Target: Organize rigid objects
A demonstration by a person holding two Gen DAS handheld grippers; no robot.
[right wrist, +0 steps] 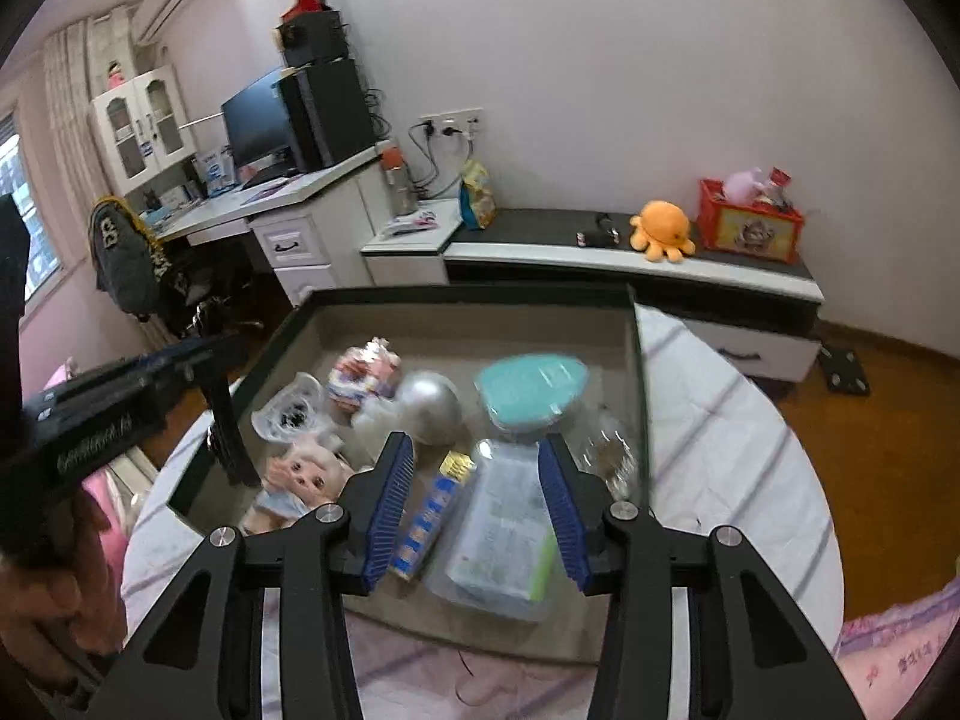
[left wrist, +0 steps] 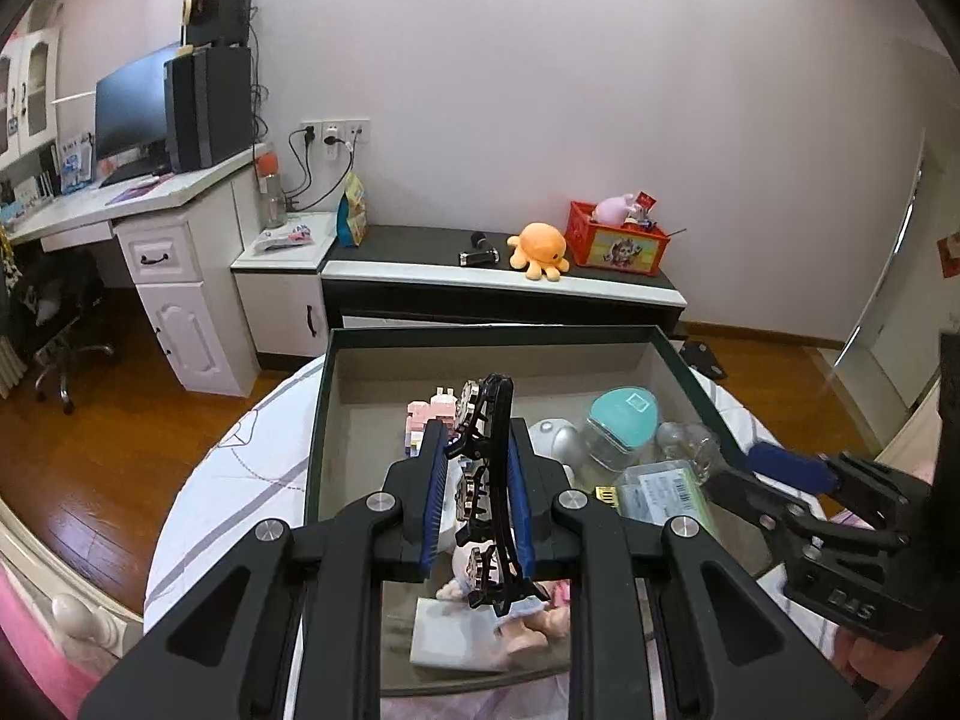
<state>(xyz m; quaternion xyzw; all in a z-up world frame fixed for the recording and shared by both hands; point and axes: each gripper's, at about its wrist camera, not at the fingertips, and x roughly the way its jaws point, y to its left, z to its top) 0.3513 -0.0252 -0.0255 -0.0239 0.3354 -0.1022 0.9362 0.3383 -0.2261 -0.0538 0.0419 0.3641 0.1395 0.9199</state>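
Here the left gripper (left wrist: 477, 474) is clamped tight on a black hair claw clip (left wrist: 489, 492) with pale ornaments, held above the dark-rimmed box (left wrist: 492, 336). The right gripper (right wrist: 474, 507) stands partly open with nothing pressed between its 2 blue pads (right wrist: 390, 510), hovering over a clear plastic case (right wrist: 504, 534) inside the box. Further into the box lie a silver ball (right wrist: 432, 399), a teal-lidded container (right wrist: 531, 387) and a doll (right wrist: 306, 477).

Even soft daylight came from my window (right wrist: 24, 204) at left; right view was motion-blurred inside the box (right wrist: 456, 300), both views fisheye-bent with dark corners.
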